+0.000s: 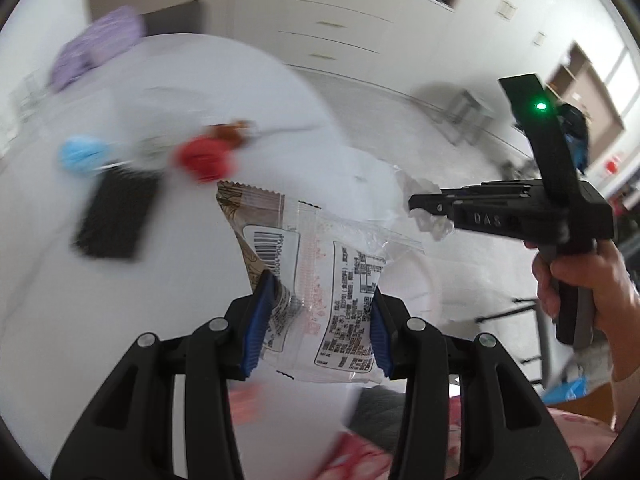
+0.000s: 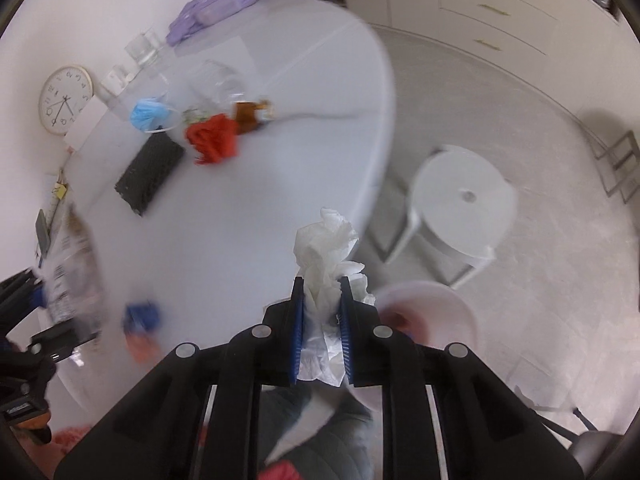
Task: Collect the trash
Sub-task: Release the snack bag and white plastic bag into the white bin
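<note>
A red rag (image 2: 212, 138) and blue mask (image 2: 149, 114) are showing beside a black pad (image 2: 150, 172) on the grey-white table (image 2: 240, 208); a purple bag (image 2: 216, 4) is lying behind.

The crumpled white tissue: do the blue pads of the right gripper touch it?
Touching. In the right wrist view, the right gripper has both blue pads pressed against the crumpled white tissue, which is squeezed between them with no gap.

Both black claws (image 1: 316, 320) (image 2: 322, 332) carry 2 ribbed blue pads (image 1: 262, 320) and silver pivot screws (image 1: 218, 324).
</note>
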A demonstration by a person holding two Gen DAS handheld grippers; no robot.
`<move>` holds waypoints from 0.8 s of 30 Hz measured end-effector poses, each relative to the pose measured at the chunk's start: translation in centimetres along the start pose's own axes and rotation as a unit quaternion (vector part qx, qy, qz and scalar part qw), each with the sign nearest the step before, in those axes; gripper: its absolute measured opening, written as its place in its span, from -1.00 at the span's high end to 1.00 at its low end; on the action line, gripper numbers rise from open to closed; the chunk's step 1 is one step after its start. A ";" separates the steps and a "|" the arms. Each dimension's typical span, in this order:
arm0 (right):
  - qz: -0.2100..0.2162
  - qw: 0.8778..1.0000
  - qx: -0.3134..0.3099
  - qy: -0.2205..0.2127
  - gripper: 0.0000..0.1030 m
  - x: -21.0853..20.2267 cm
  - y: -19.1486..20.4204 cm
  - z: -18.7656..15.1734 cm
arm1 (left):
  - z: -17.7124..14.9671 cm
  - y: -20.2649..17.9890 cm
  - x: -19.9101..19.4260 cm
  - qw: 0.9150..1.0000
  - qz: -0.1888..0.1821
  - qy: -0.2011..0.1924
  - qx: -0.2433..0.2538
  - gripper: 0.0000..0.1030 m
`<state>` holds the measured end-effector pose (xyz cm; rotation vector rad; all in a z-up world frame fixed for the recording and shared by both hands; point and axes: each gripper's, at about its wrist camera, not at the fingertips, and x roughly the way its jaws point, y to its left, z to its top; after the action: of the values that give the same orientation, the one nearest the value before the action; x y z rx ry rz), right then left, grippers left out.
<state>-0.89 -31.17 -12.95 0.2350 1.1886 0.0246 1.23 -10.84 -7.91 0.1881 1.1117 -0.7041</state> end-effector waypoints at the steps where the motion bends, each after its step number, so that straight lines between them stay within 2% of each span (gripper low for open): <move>1: -0.007 1.000 0.005 -0.002 0.65 -0.8 -1.5 -0.8 | 0.5 -1.9 1.0 1.000 -0.011 0.007 0.009 0.17; 6: -0.038 0.999 0.020 -0.004 0.65 -3.4 -6.8 -4.1 | 1.8 -9.0 4.8 0.997 -0.045 0.044 0.039 0.17; 11: -0.038 0.999 0.029 0.000 0.65 -4.2 -10.4 -6.1 | 2.9 -13.5 7.1 0.995 -0.037 0.063 0.064 0.17; 21: -0.017 0.999 0.037 -0.006 0.63 -4.5 -12.9 -6.4 | 3.6 -16.5 8.7 0.993 -0.029 0.081 0.080 0.17; 24: -0.014 0.999 0.038 -0.005 0.62 -4.2 -13.0 -6.3 | 3.5 -17.0 9.5 0.991 -0.034 0.099 0.087 0.01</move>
<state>-9.67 -43.34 -13.84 0.2847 1.1830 -0.0465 -3.97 -29.66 -11.23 0.3760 1.2504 -0.8570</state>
